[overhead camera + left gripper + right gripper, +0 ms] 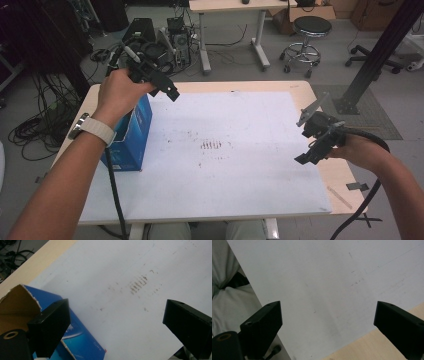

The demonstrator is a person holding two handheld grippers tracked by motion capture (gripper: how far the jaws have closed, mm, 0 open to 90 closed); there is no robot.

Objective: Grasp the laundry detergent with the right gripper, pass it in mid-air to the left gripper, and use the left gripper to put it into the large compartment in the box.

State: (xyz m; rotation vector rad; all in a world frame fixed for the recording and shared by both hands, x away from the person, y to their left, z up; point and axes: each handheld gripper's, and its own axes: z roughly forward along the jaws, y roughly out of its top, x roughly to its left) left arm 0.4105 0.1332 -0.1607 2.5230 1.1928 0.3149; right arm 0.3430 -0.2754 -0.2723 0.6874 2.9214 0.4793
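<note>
Black jaws frame both gripper views, and in each they stand wide apart with nothing between them, so both tongs are empty. From the high view the left tongs [167, 90] are held up in the air over the far left part of the table, just above and beyond the blue box [131, 134]; that height, with the jaws spread, reads as a hand poised to come down on the box rather than one at rest. The right tongs [306, 159] hover low over the right edge of the white sheet [240, 165], well apart from the box, tilted inward toward the middle, which looks like a waiting pose.

In the left gripper view the box [82, 342] sits directly below the left-hand jaw, its top torn open so that a brown cardboard flap [17, 305] with a ragged white edge stands up. Its sides are glossy blue with some pale print that is too blurred to read. It stands upright on the left side of the sheet, near the wooden table [305, 95] edge. What is inside, if anything, is hidden by the flap and the forearm.

A patch of brownish marks [211, 145] stains the sheet's middle. Beyond the table stand a stool [307, 30] and a desk.
</note>
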